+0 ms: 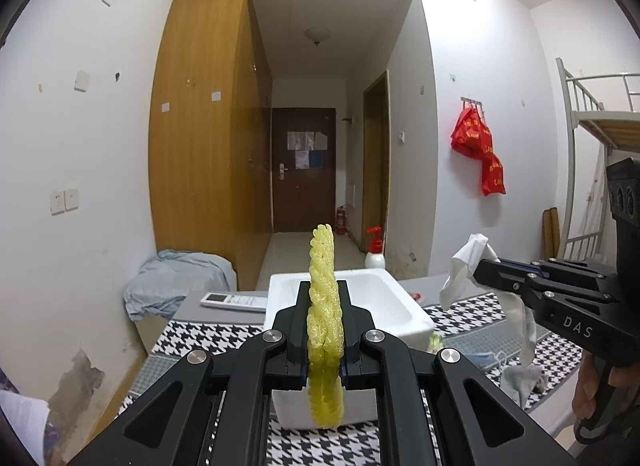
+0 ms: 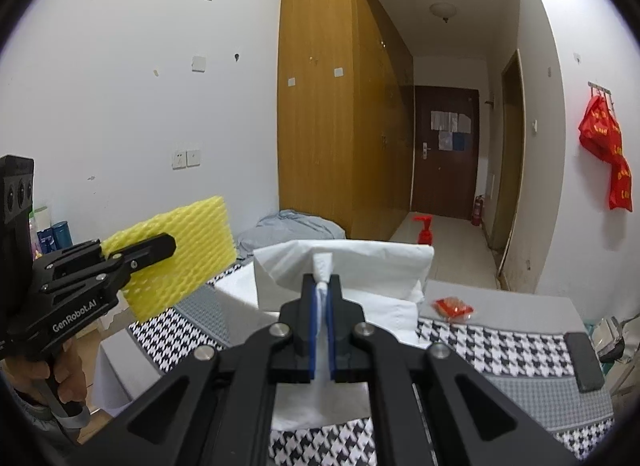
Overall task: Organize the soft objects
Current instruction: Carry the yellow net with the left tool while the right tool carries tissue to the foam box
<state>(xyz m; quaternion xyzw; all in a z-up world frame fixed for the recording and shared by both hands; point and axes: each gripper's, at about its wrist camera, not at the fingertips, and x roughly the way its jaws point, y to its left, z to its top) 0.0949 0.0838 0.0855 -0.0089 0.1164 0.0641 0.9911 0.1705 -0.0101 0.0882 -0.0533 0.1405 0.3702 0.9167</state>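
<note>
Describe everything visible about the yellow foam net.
The yellow foam net is a soft, flattened sleeve of woven mesh foam, roughly rectangular. The left gripper holds it in the air, jaws shut across its flat sides, one end sticking out beyond them. It hangs above the white foam box, touching nothing else.

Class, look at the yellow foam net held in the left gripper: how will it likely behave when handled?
The yellow foam net probably feels very light, given its open mesh. It seems springy yet holds its shape, standing upright above the left gripper jaws. It likely squashes easily, as the jaws pinch it narrow.
</note>
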